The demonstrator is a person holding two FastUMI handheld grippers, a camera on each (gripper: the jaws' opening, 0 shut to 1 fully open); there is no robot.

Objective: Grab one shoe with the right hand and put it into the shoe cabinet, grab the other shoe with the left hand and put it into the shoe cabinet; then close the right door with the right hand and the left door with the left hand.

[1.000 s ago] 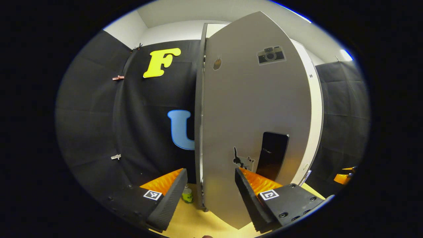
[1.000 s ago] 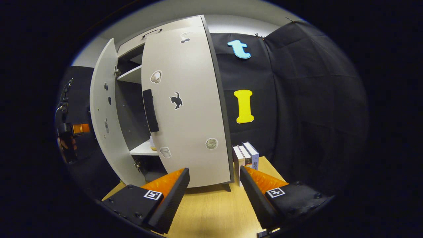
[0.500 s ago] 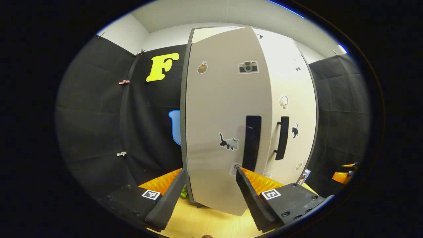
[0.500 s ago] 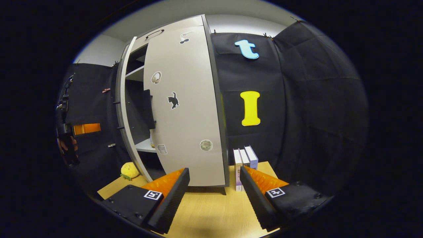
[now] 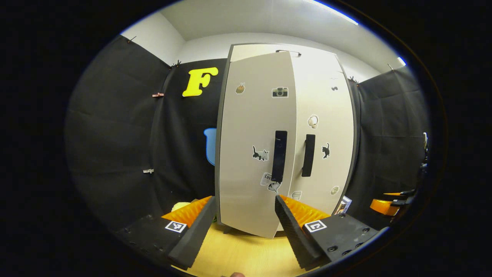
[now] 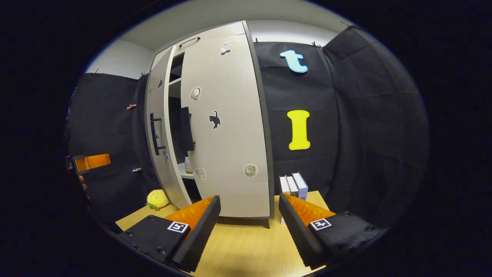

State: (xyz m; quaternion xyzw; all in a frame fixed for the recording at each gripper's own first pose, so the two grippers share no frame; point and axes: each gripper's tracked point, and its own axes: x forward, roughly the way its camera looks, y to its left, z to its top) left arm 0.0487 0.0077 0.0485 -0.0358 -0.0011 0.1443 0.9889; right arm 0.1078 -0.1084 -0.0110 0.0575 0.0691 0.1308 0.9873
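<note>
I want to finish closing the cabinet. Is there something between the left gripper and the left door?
Nothing visible does. In the left gripper view, the open left gripper faces the left door directly, with bare table below. The right gripper view shows the door not fully shut.

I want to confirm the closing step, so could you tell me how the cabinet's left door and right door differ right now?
The right door lies shut against the cabinet, while the left door stands slightly ajar, with a gap that shows a shelf. The left door carries a camera sticker; the right door carries a black cat sticker. Both are pale, with dark vertical handles.
</note>
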